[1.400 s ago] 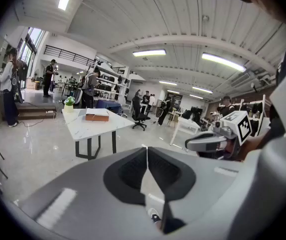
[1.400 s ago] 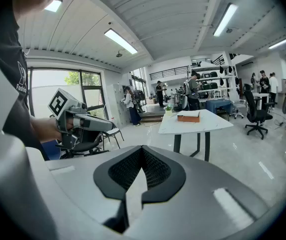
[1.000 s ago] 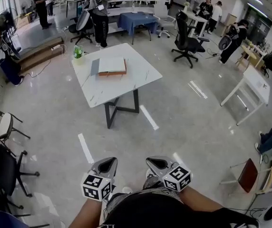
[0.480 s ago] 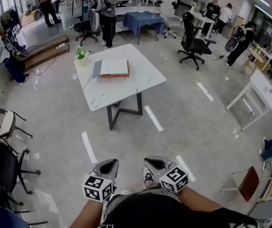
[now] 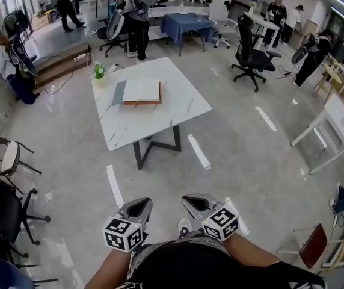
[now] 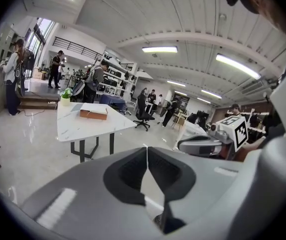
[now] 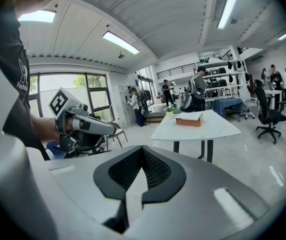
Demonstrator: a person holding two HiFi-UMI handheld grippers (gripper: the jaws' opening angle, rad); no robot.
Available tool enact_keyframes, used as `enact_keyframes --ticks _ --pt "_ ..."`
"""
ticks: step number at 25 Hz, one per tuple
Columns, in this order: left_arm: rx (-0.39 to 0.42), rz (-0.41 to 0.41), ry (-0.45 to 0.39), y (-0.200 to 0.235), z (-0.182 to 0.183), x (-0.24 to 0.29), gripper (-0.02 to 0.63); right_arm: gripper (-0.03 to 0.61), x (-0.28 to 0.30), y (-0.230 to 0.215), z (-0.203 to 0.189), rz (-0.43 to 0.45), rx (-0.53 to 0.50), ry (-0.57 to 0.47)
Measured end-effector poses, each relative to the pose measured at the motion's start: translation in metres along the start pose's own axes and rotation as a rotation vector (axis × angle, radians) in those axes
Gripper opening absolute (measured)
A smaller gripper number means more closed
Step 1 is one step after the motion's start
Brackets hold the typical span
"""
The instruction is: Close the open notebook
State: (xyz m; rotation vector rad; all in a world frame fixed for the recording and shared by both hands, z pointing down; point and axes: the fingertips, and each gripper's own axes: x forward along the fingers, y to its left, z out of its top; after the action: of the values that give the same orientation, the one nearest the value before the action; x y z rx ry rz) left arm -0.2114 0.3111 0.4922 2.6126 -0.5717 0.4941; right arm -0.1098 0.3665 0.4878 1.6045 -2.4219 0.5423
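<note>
So the task hasn't really started yet. The notebook point(image 5: 141, 91) is lying open, pages up, on the white marble-look desk point(image 5: 160, 118) way across the room, toward the far-left part of the top and just beside a small potted plant point(image 5: 98, 71) at the corner. It's lying flat, with what looks like a darker cover sticking out on its left side, so my guess is that's the flap that gets swung over to shut it. Both tools are well apart from it, held low and close in front of the person's body over bare floor point(image 5: 232, 149), which makes sense as a carrying pose for walking up to it. The left tool point(image 6: 147, 149) is clenched, tips pressed together with nothing between them, and the right tool point(image 7: 142, 148) is the same, pinched tight and empty. Each gripper view has the desk and notebook small in the distance past the jaw tips, so both are roughly aimed that way. I'd say the step in hand is just closing the gap to the desk. After that, at least one tool will probably need to loosen up to get under a cover edge. Other people and office chairs are farther back, none between the person and the desk.
</note>
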Motion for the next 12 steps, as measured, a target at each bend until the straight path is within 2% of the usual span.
enact_keyframes --ticks 12 --pt "0.031 0.062 -0.007 -0.011 0.038 0.077 0.063 0.0 0.004 -0.076 0.02 0.082 -0.037 -0.003"
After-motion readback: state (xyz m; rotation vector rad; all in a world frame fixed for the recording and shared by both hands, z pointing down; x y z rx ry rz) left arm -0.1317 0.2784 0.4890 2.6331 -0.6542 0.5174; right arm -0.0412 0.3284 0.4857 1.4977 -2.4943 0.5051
